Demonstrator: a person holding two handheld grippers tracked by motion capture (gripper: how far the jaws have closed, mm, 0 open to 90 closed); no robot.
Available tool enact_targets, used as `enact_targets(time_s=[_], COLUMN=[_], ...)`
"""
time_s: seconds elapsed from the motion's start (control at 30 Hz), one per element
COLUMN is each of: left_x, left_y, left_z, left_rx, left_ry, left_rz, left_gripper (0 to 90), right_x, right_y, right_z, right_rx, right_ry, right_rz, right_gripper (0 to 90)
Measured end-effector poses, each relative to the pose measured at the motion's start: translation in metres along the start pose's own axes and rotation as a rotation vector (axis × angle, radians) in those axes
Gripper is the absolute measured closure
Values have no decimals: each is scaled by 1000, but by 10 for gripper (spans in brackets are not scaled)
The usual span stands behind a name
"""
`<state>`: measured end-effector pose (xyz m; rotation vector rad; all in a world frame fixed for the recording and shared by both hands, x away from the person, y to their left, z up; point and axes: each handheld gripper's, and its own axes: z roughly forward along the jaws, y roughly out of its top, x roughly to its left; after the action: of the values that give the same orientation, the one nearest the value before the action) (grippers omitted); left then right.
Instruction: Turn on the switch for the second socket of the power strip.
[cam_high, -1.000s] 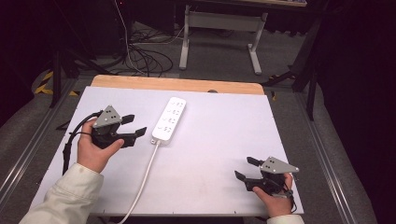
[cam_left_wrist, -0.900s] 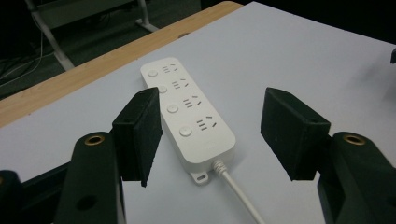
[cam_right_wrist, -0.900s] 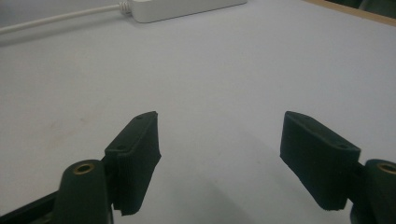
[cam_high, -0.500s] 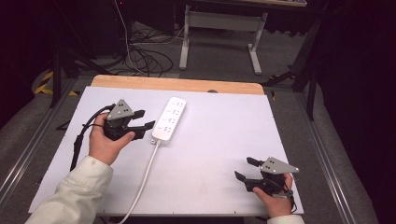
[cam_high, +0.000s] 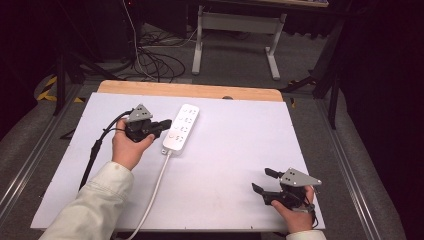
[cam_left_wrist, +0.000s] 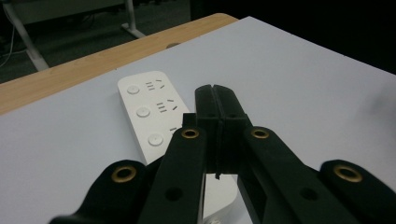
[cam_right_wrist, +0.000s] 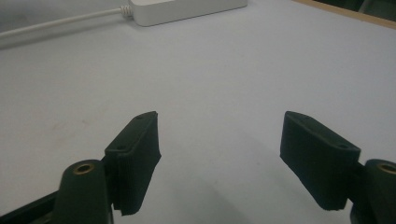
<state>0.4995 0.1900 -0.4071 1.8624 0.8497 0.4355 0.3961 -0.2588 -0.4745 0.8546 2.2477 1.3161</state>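
Your left claw (cam_high: 164, 125) is arriving beside the power strip (cam_high: 181, 127), jaws just closing empty; your right claw (cam_high: 265, 181) is sitting open.

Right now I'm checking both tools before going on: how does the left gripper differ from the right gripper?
The left gripper has its jaws pressed together with nothing between them, having just closed; the right gripper has its jaws spread wide. The left gripper is over the cord end of the white power strip, while the right gripper is near the table's front right corner, apart from the strip. Both are black, hand-held, and grip nothing.
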Motion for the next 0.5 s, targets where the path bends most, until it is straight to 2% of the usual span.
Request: enact_targets(time_s=[0.1, 0.17, 0.33, 0.4, 0.5], left_x=[3, 7, 14, 19, 22], left_y=[-3, -6, -11, -15, -18], left_z=[10, 18, 28, 33, 37], left_rx=[4, 15, 35, 51, 53], left_ry=[9, 13, 38, 62, 64], left_rz=[-7, -37, -21, -8, -6], left_gripper=[897, 897, 898, 897, 897], right_x=[0, 1, 1, 1, 1], right_y=[0, 0, 0, 0, 0], right_z=[0, 0, 0, 0, 0], right_rx=[3, 3, 1, 1, -1], right_ry=[4, 5, 6, 7, 6], right_rz=[0, -3, 0, -1, -3], right_gripper=[291, 291, 291, 291, 291])
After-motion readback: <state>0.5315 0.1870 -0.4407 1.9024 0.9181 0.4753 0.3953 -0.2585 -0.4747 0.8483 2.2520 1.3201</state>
